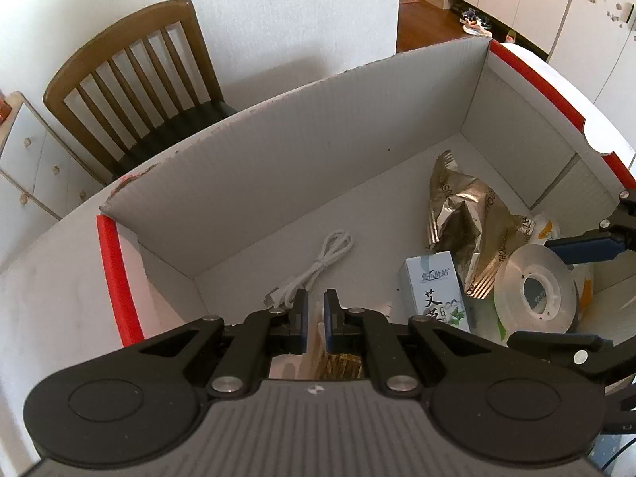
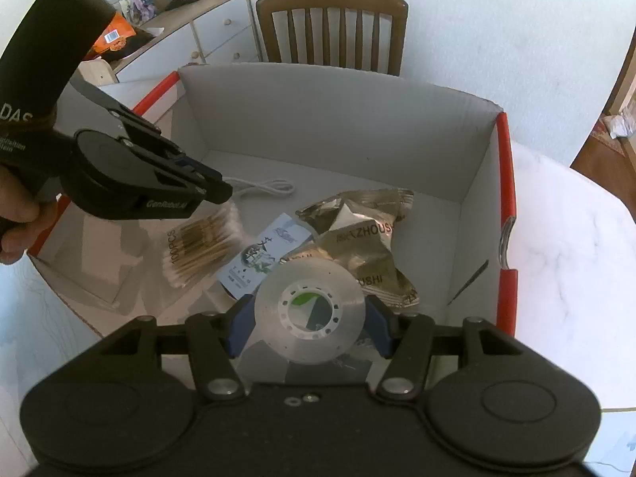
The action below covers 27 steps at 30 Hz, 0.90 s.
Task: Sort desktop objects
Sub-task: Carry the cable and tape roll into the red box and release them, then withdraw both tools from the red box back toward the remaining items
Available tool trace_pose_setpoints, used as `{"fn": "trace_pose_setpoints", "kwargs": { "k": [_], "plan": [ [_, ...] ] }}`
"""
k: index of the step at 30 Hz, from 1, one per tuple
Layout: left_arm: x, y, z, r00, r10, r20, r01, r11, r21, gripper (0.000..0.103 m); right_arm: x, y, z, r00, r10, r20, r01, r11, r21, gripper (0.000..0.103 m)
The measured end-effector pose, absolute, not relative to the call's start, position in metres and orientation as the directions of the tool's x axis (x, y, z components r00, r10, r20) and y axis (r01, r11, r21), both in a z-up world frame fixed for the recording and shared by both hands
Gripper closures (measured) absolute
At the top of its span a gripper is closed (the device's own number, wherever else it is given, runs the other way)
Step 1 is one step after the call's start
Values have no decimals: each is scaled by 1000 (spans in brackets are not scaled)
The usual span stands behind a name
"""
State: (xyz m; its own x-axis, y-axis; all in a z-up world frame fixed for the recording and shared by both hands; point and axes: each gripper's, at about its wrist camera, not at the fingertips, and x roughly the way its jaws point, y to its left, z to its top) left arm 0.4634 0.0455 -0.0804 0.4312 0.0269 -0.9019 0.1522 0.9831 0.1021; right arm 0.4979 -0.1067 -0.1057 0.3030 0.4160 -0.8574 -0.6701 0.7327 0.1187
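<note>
A wooden chair [image 2: 332, 26] stands beside a white drawer cabinet [image 2: 216, 33].

My desk [image 2: 564, 262] is a white marble-look top with faint grey veins. The only thing I can see standing directly on it is an open cardboard box [image 2: 338, 119], grey inside with red trim along its side edges. The box floor carries a coiled white cable [image 1: 318, 268], a pack of cotton swabs [image 2: 202, 246], a small light-blue carton [image 1: 435, 292] and a crumpled gold foil bag [image 2: 365, 234], the carton just beside the bag.
</note>
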Motion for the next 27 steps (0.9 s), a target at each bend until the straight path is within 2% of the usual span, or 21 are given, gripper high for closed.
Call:
{"fn": "trace_pose_setpoints", "kwargs": {
  "k": [10,27],
  "plan": [
    [452,41,-76,440,21,-898,150,984,97,96,492,-113,-94,320,436,-842,-665,736,128,38],
    [407,26,-26,494,-30,-869,172,983,63,96,464,-134,-45,394,462,-795,-660,744,105,38]
  ]
}}
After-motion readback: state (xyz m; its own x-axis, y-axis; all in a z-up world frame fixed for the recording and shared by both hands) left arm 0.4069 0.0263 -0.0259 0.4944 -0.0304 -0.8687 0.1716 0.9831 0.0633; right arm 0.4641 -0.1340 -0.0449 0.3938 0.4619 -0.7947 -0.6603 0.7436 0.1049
